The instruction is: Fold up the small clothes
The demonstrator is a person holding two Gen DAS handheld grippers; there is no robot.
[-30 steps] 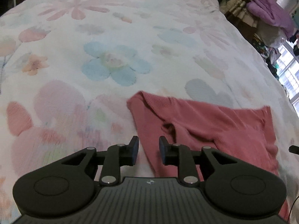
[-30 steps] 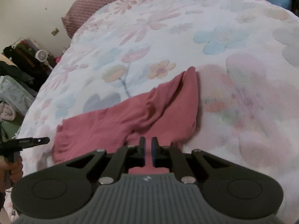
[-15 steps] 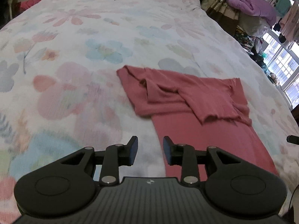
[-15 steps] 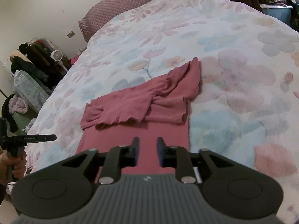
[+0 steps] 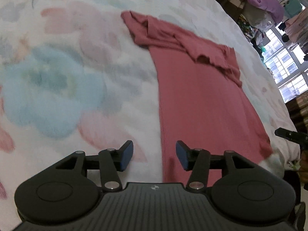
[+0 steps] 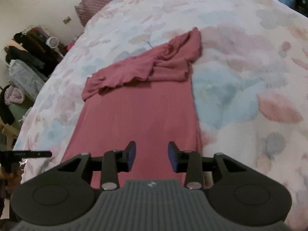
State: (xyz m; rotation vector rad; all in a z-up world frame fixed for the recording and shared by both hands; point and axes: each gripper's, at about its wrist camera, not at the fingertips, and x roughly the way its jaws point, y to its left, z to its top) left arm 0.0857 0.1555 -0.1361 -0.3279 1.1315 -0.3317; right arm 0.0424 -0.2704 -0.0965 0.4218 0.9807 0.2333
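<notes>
Top: point(image 6: 138, 115) flat on the bed point(image 6: 240, 61), sleeves folded across its far end.
Tongs: left point(image 5: 154, 157) and right point(image 6: 152, 156) both spread, empty, over its near hem.
Advice: I'd pinch both hem corners evenly, then lift together.

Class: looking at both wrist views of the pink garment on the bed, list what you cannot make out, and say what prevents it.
1. Garment near hem: left wrist view, hidden behind the left gripper body.
2. Same hem: right wrist view, covered by the right gripper.
3. Garment type and how the sleeves are layered: bunched folds and motion blur.
4. Duvet pattern: blurred.
5. Clutter beside the bed: too small and too dark.
</notes>
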